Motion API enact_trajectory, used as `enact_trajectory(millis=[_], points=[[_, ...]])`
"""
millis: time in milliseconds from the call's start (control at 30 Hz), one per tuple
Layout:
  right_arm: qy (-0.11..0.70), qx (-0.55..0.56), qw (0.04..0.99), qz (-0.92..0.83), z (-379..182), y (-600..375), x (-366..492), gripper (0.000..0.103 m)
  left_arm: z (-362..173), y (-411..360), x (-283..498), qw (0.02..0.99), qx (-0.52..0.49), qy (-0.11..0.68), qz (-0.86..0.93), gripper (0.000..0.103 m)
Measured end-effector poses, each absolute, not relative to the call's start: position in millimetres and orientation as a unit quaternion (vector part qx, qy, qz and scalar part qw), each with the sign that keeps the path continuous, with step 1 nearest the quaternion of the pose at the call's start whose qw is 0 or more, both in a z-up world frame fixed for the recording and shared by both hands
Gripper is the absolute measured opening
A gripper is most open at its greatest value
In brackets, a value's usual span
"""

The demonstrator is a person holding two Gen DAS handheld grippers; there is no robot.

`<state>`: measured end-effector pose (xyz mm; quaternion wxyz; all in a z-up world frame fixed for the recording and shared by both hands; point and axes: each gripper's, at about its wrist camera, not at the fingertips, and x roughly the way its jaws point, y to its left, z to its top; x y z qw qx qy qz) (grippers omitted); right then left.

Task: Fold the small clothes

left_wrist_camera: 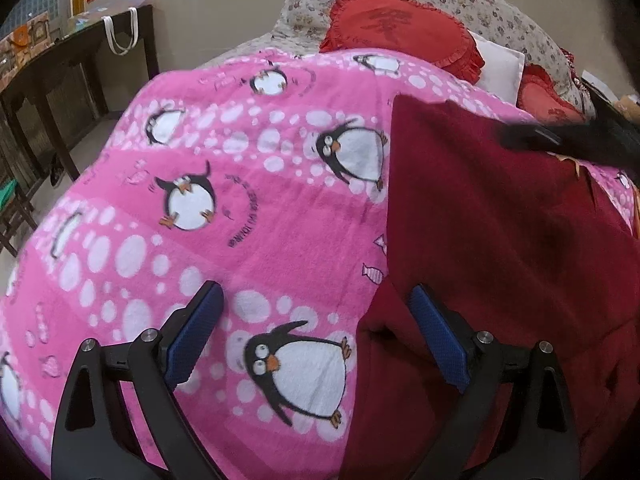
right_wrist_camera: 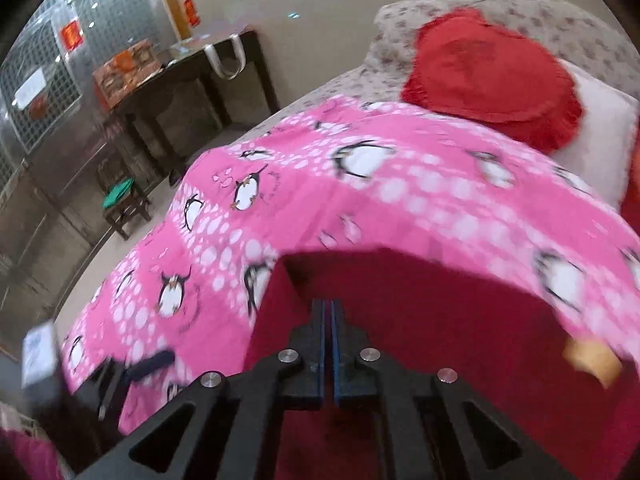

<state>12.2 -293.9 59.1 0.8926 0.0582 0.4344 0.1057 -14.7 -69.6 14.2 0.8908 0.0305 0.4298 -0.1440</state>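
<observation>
While the dark red fabric garment (left_wrist_camera: 500,220) lies spread on the pink penguin-print fleece blanket (left_wrist_camera: 240,208), the left gripper (left_wrist_camera: 316,320) hovers with jaws wide apart, holding nothing. Right gripper (right_wrist_camera: 328,312): jaws pressed together over the garment; grip on cloth unclear.

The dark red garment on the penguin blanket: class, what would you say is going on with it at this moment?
A person with a gripper in each hand is folding a dark red garment laid on a pink penguin blanket covering a bed. The right gripper has its fingers closed together over the garment, seemingly pinching the cloth, though the view is blurred. The left gripper is open and holds nothing, poised above the garment's left edge where it meets the blanket. A red heart-shaped cushion sits at the head of the bed.
</observation>
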Motion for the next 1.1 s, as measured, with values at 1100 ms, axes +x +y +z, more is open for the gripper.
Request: enact_trajectory(millis=[1100], points=[[0.413,0.25,0.869,-0.114,60,-424,-338,0.046,56,-104,-103,0.863,0.082,0.435,-0.243,0.095]])
